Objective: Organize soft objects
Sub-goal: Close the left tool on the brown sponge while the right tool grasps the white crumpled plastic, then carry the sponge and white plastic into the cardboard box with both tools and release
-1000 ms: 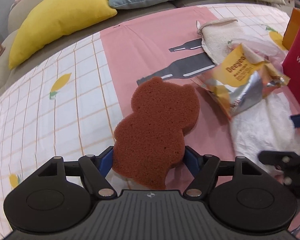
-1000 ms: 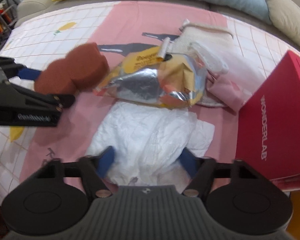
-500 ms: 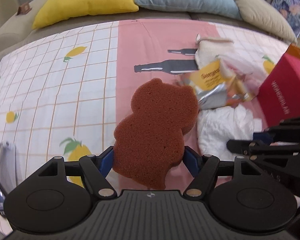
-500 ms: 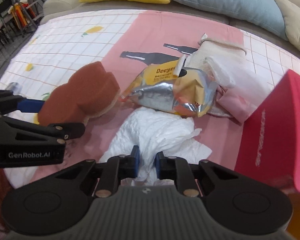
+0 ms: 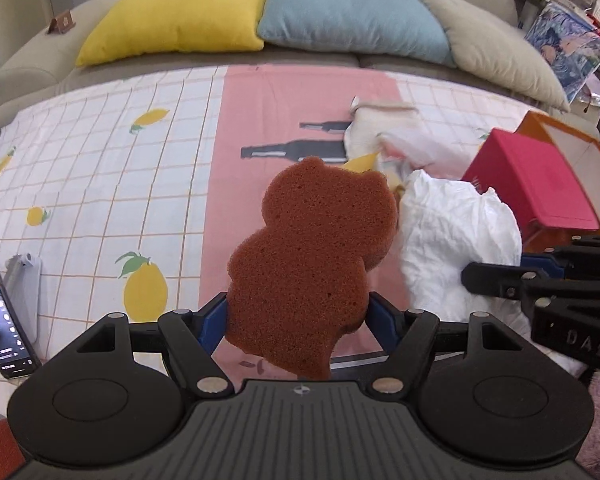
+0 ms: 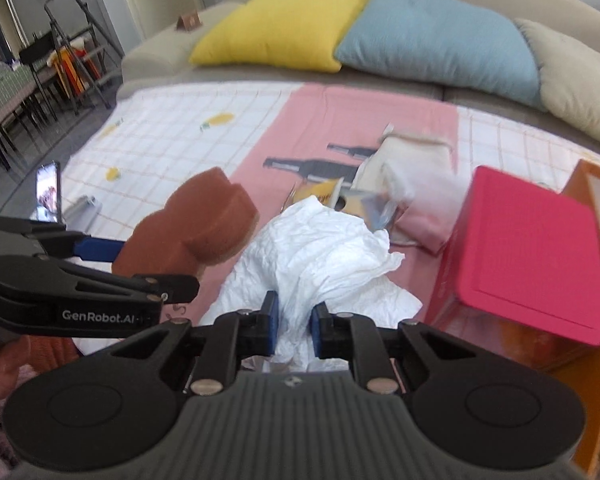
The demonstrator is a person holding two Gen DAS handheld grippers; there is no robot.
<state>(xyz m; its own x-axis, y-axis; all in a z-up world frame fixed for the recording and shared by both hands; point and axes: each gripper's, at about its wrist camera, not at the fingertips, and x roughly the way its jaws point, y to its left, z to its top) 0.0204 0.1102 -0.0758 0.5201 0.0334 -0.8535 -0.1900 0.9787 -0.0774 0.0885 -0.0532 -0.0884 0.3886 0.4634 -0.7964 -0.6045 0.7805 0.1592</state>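
currently, both tools are loaded and raised over the patterned cloth that covers the surface. left tool: jaws partly closed on the lower lobe of the brown sponge, blue pads pressing its two flanks; the sponge's long axis runs straight forward from the tool, its eared end pointing toward the sofa cushions. seen from the right wrist, the same sponge sits clear of the cloth, to the left of the white sheet. right tool: jaws nearly shut, pinching a gathered fold of the white crumpled sheet; the rest of the sheet fans forward and to both sides from the pinch, and whether its far edge touches the cloth cannot be told. the two tools lie side by side, the left one's load just beside the sheet's left edge. ahead of the sheet lie a foil snack bag, mostly hidden, a cream cloth pouch and a pink soft item; the red box stands on the right, against an orange box. judged relation for the next move: the remaining soft items lie forward and right, nearer the right tool, but neither tool is free; each load would need setting down first, and the open cloth on the left is nearer the left tool.
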